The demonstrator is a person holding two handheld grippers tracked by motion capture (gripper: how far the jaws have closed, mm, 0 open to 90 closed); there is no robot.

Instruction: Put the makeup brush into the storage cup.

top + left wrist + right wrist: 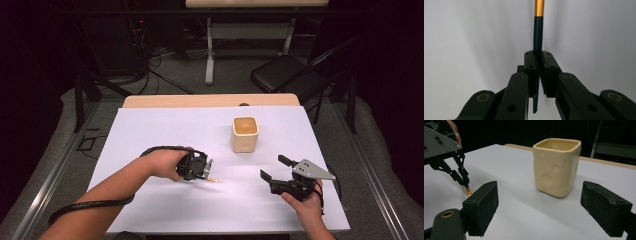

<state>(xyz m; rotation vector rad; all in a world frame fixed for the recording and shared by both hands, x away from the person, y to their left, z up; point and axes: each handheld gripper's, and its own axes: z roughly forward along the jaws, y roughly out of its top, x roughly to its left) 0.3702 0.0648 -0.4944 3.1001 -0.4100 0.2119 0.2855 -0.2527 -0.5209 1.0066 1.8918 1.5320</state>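
Observation:
My left gripper [209, 171] is shut on a thin dark stick with a gold band [538, 30], perhaps a brush or pen, whose tip points down at the white table. The same stick's gold end [468, 191] pokes out below the left gripper [464, 181] in the right gripper view. A cream square cup [245, 133] stands upright on the table, right of centre. My right gripper [275, 168] hovers open at the front right, jaws wide apart and pointing at the cup [556, 166], with nothing between them.
The white table sheet [165, 130] has free room on the left and front. A wooden table edge [210, 100] runs along the back. Behind it stand a black folding chair [295, 75] and another table's legs [210, 50].

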